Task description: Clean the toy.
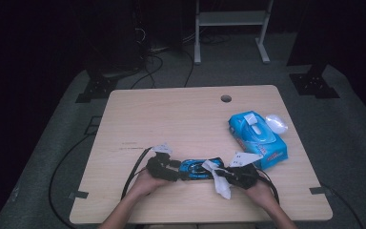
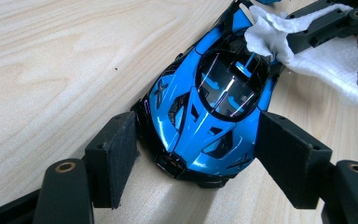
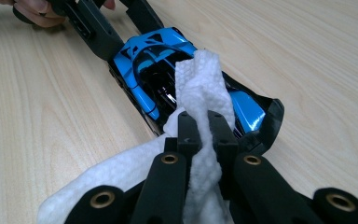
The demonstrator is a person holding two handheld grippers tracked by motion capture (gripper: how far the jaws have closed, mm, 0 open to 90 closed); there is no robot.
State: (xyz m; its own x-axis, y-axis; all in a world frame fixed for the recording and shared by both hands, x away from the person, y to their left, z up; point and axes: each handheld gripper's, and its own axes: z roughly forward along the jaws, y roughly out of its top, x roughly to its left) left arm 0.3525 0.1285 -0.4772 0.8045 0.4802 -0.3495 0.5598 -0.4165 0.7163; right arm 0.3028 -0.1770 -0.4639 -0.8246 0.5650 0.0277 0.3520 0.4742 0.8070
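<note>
We see a light wooden table [image 1: 171, 119] with a round cable hole [image 1: 226, 98] near its far edge. Taking that hole as our landmark, a blue pack of wipes [image 1: 257, 138] lies nearer us and a little right of it, with a crumpled clear wrapper [image 1: 276, 123] just beside the pack's far right corner. A blue toy car [image 1: 195, 168] sits well nearer us, left of the hole, close to the near edge.
</note>
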